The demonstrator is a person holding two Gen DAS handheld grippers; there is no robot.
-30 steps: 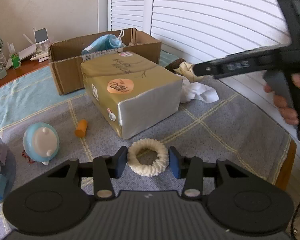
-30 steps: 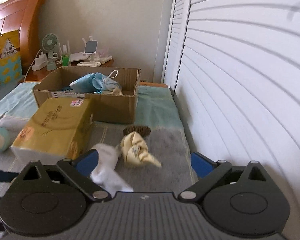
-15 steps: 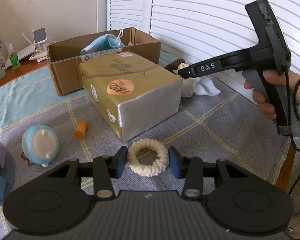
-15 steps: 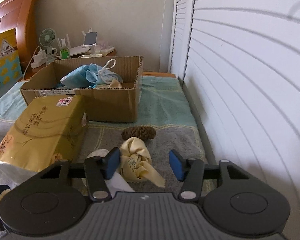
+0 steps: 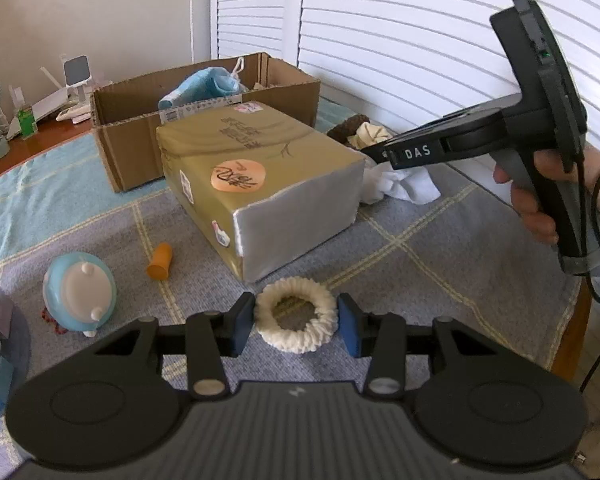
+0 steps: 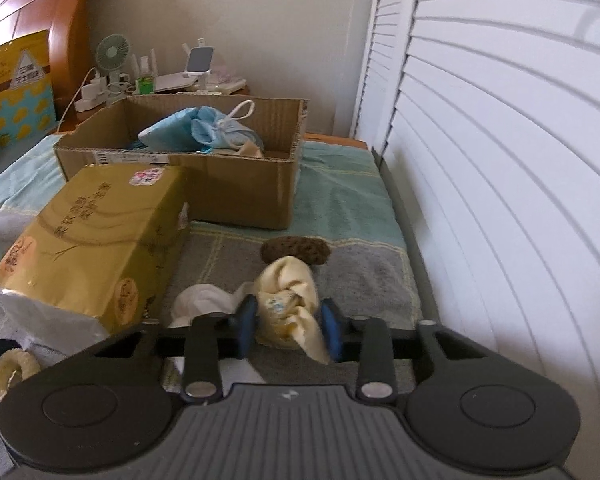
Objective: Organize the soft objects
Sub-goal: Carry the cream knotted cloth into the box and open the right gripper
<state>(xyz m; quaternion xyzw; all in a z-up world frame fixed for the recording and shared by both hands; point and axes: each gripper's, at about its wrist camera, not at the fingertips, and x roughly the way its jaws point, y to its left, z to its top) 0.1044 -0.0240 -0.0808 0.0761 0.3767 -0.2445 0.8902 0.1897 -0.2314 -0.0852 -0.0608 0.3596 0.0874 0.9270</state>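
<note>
My left gripper is shut on a cream knitted scrunchie lying on the grey checked blanket; the scrunchie also shows in the right wrist view. My right gripper is shut on a crumpled pale yellow cloth, which also shows in the left wrist view. A white cloth lies just left of it, a brown fuzzy scrunchie just behind. The open cardboard box at the back holds a blue drawstring pouch.
A gold tissue pack stands between the grippers and the box. A blue round toy and an orange cap lie at left. The white shutter doors run along the right. A nightstand with a small fan is behind.
My right gripper has moved forward and down and closed from wide open onto the yellow cloth. My left gripper and the cream scrunchie have stayed still.
</note>
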